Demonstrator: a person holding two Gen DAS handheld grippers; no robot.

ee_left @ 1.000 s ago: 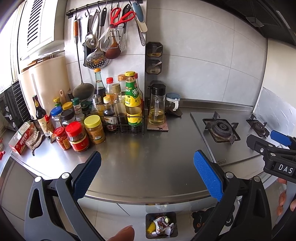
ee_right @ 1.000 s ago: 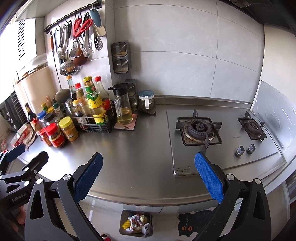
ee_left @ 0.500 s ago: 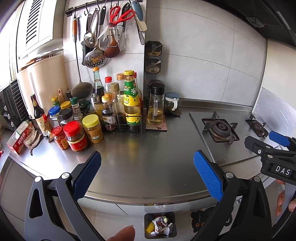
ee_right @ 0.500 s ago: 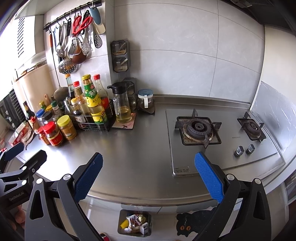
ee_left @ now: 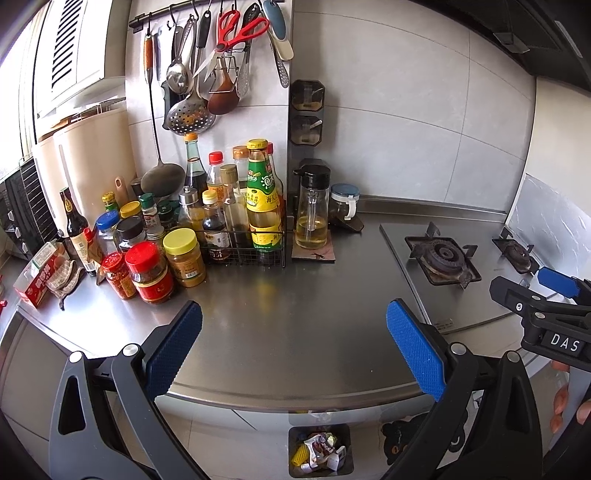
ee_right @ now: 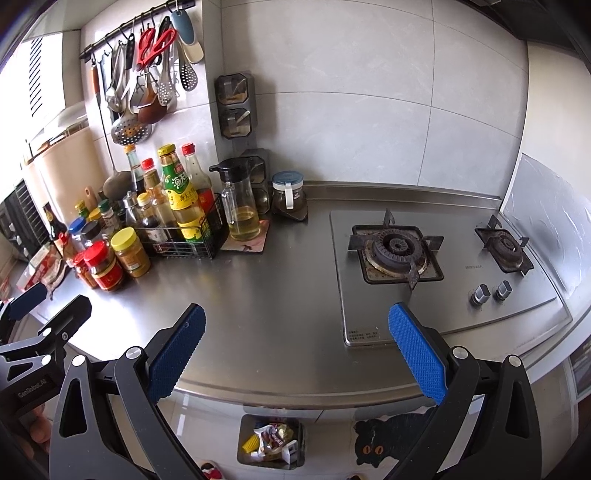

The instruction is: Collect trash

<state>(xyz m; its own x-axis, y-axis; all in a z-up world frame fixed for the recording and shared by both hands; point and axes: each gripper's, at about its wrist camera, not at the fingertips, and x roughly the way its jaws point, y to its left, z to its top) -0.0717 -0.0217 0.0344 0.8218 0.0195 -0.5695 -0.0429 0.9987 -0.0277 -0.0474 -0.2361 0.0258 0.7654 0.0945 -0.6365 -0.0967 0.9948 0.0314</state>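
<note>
Steel table (ee_left: 280, 317) bare; both hand-held grippers, left (ee_left: 293, 349) and right (ee_right: 297, 350), gape empty, trash bin (ee_left: 319, 452) at 6 o'clock

1. Black-framed left gripper (ee_left: 293, 347) and black-framed right gripper (ee_right: 295, 347): bright blue pads with a fine dotted texture.
2. Brushed steel countertop (ee_right: 266, 295): plain silver-grey.
3. Square grey floor bin (ee_right: 271, 439): yellow, red and white wrappers inside.
4. Tall oil bottle (ee_left: 263, 199): green-and-yellow label, yellow cap.
5. Hanging scissors (ee_left: 236, 29): red handles.
6. Squat sauce jar (ee_left: 149, 273): red lid, red label.
7. Wall tiles (ee_right: 369, 92): pale grey.
</note>
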